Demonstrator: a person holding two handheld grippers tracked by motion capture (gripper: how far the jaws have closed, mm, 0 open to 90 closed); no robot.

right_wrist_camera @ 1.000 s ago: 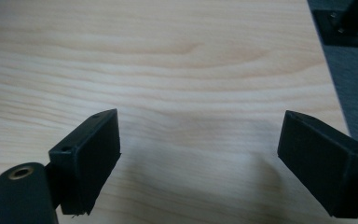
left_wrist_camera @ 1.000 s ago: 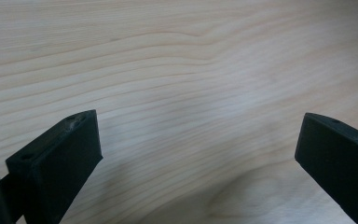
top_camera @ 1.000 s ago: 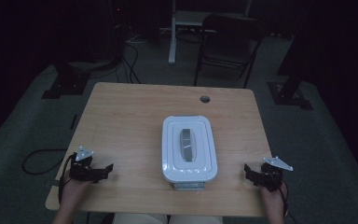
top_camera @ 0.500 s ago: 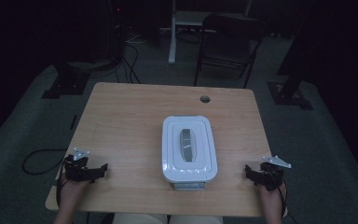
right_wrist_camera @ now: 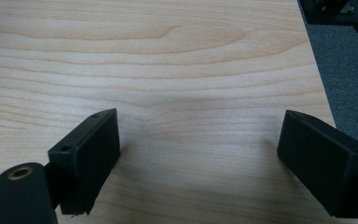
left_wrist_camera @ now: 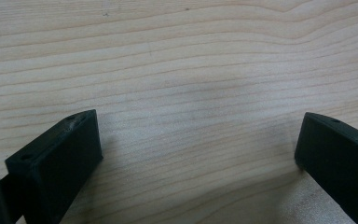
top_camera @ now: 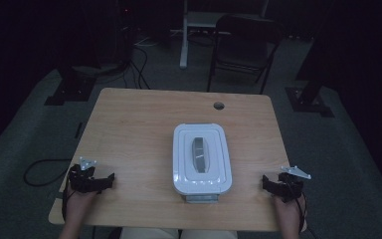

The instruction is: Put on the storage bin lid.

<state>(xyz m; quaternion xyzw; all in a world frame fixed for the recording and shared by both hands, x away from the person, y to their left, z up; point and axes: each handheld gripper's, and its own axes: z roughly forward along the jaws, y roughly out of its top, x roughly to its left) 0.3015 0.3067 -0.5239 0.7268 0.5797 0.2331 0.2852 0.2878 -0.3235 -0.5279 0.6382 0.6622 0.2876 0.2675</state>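
Observation:
A white lidded plastic box (top_camera: 201, 158) with a grey handle on its lid lies in the middle of the wooden table (top_camera: 144, 119). My left gripper (top_camera: 97, 181) rests near the table's front left corner, well to the left of the box. It is open (left_wrist_camera: 198, 144), with bare wood between its jaws. At the front right, my right gripper (top_camera: 277, 185) sits just right of the box, open too (right_wrist_camera: 200, 144), nothing between its jaws.
A round cable hole (top_camera: 219, 105) sits near the table's far edge. Behind the table stand a dark chair (top_camera: 243, 45) and a white stand (top_camera: 186, 30). Black stand bases (top_camera: 67, 89) and cables lie on the grey floor. The table's right edge (right_wrist_camera: 319, 84) runs close to my right gripper.
My left gripper has slid a little toward the front left corner of the table. The right gripper and the box have stayed put.

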